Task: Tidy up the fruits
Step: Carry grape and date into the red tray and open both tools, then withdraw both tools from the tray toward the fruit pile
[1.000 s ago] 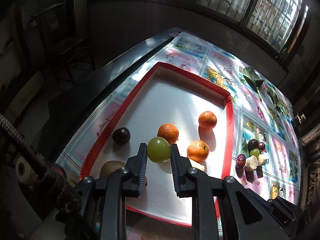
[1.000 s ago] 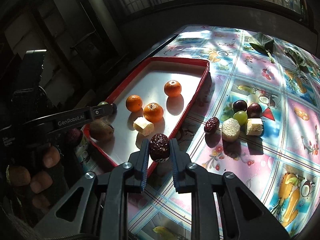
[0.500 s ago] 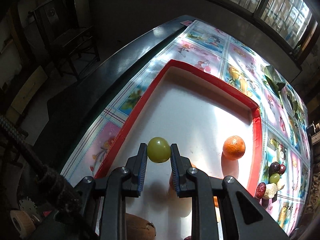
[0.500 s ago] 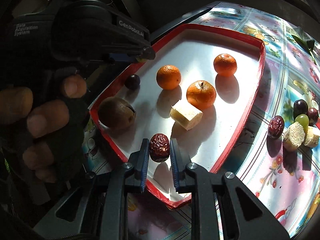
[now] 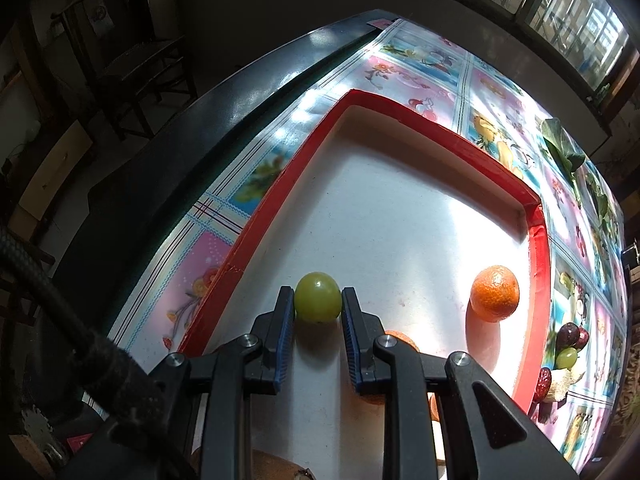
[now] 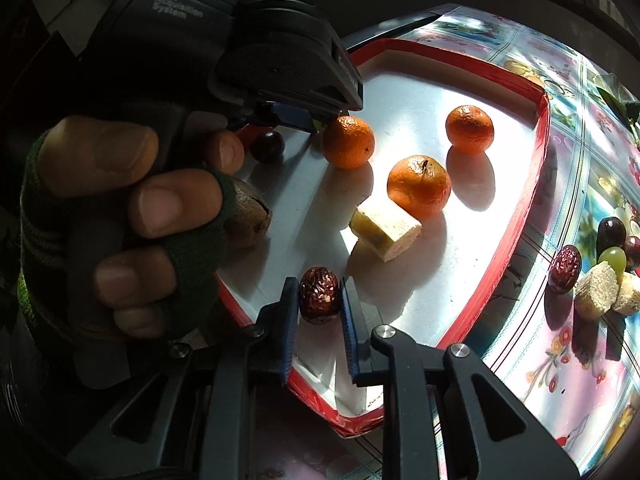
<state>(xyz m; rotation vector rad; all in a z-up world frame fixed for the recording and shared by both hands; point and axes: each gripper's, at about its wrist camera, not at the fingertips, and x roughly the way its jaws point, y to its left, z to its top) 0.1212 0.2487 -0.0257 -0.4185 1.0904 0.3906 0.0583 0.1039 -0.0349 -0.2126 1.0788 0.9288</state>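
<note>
Landmark: the red-rimmed tray (image 6: 505, 240). At its left edge, the left gripper (image 5: 318, 300) is clamped on a green grape (image 5: 318, 297), held just inside the tray's left wall (image 5: 256, 224) over bare floor. Beside it inside the tray lie a dark grape (image 6: 268, 147) and a brown kiwi (image 6: 246, 220), partly hidden by the person's left hand (image 6: 120, 216). Toward the tray's middle sit three oranges (image 6: 419, 185) and a banana piece (image 6: 386, 233). At the tray's near corner, the right gripper (image 6: 320, 295) pinches a red date (image 6: 319, 294) above the floor. Right of the tray, on the tablecloth (image 6: 560, 356), a cluster (image 6: 596, 264) of date, grapes and banana pieces awaits transfer. Judged roughly half done: two fruits to release, the cluster still outside.
</note>
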